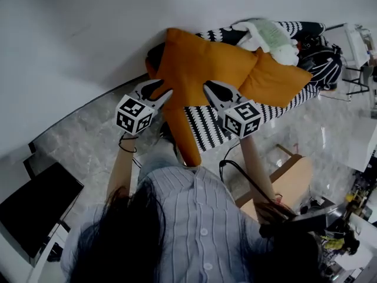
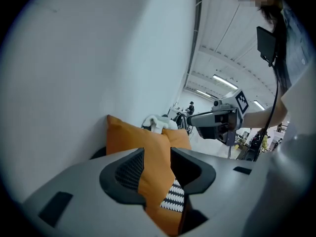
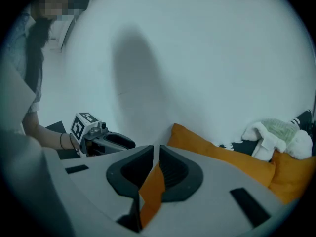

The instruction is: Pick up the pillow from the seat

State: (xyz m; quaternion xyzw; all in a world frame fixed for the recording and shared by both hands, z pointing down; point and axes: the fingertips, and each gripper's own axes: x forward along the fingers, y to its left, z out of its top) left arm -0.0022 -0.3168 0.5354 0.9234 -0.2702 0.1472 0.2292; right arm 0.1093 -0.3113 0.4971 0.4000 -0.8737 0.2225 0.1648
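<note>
An orange pillow (image 1: 194, 69) lies on the seat (image 1: 206, 125), which has a black-and-white zigzag cover, with one corner hanging over the front edge. My left gripper (image 1: 162, 90) is at its left edge. In the left gripper view the jaws (image 2: 157, 154) stand apart with orange pillow fabric (image 2: 155, 191) loose between them. My right gripper (image 1: 209, 90) is at the pillow's right side, and in the right gripper view it (image 3: 156, 149) is shut on a fold of orange fabric (image 3: 152, 194). A second orange pillow (image 1: 274, 78) lies to the right.
A white and green soft toy (image 1: 271, 37) rests on the second pillow. A white wall (image 1: 88, 34) runs behind the seat. A black striped bag (image 1: 321, 61) is at the seat's right end. A wooden stool (image 1: 291, 181) stands on the marble floor, with a dark panel (image 1: 35, 208) at lower left.
</note>
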